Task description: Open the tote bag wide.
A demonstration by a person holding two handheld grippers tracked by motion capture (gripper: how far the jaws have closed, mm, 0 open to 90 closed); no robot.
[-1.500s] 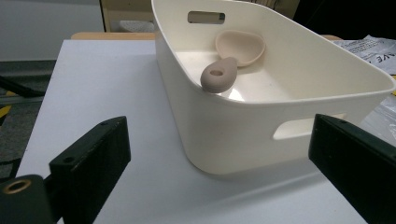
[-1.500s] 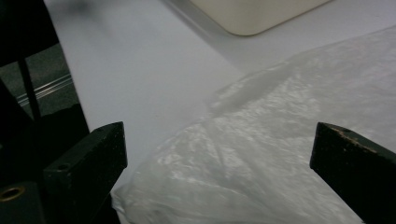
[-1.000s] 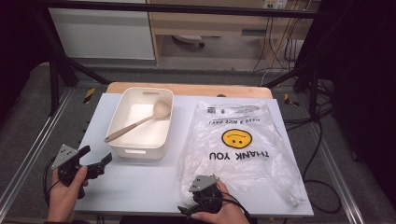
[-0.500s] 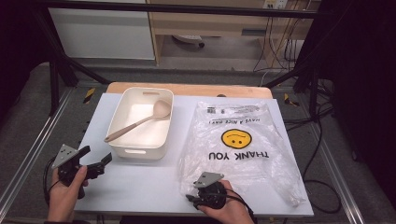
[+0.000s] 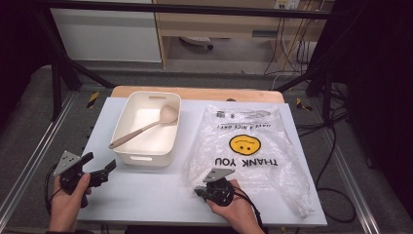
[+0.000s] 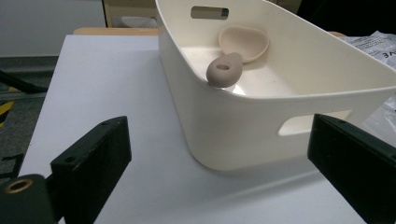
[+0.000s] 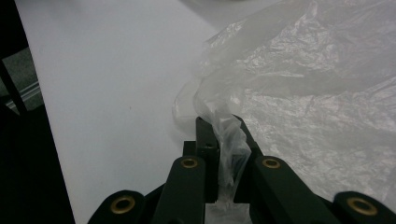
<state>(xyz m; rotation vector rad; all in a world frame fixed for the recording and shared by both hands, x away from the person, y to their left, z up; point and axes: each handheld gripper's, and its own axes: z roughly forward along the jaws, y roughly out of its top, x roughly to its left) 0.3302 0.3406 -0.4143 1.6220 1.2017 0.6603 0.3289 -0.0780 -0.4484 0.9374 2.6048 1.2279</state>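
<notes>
Jaws of the right gripper [image 7: 224, 135], just closing, pinch the plastic bag [image 5: 253, 146]; left gripper [image 5: 100, 168] gapes beside the white bin [image 5: 148, 126] holding a spoon [image 5: 146, 127] on the surface [image 5: 146, 195].

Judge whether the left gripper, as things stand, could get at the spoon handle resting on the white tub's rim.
Probably yes. The left gripper is open and faces the white tub, and the spoon handle rests on the near rim with bare table between. It would need to rise over the wall.
</notes>
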